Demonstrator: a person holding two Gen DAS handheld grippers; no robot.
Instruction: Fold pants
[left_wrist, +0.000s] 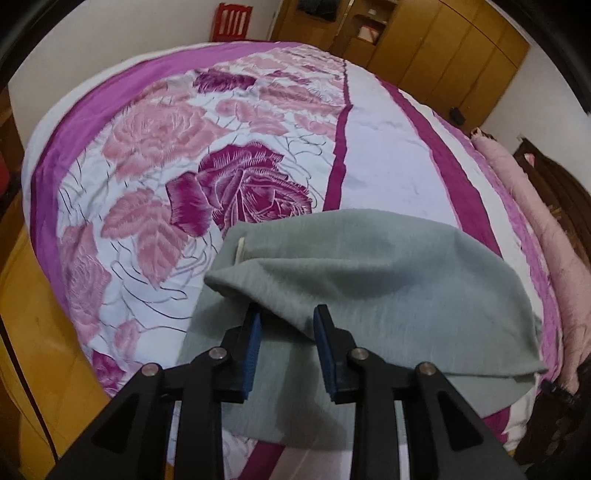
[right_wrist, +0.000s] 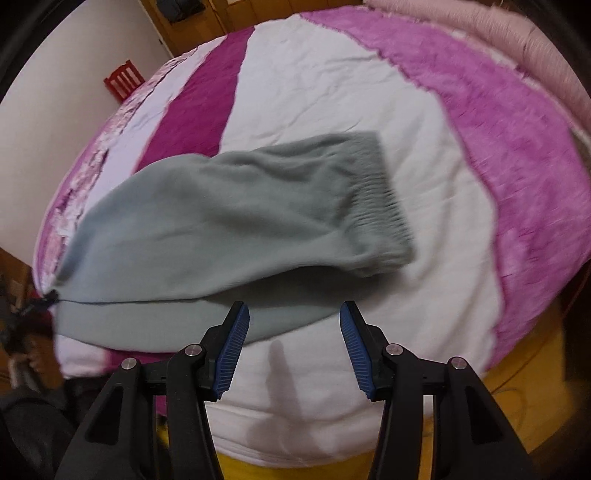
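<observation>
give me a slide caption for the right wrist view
Open right hand-held gripper hovers over the bedspread at the near edge of the folded grey-green pants, nothing between its pads.

Even indoor light, strong fisheye distortion with dark corner vignetting in both wrist views.
Right view shows motion blur across the pants and bed; a soft shadow falls between the fingers.

Black tongs with ribbed blue pads, silver screws.
</observation>
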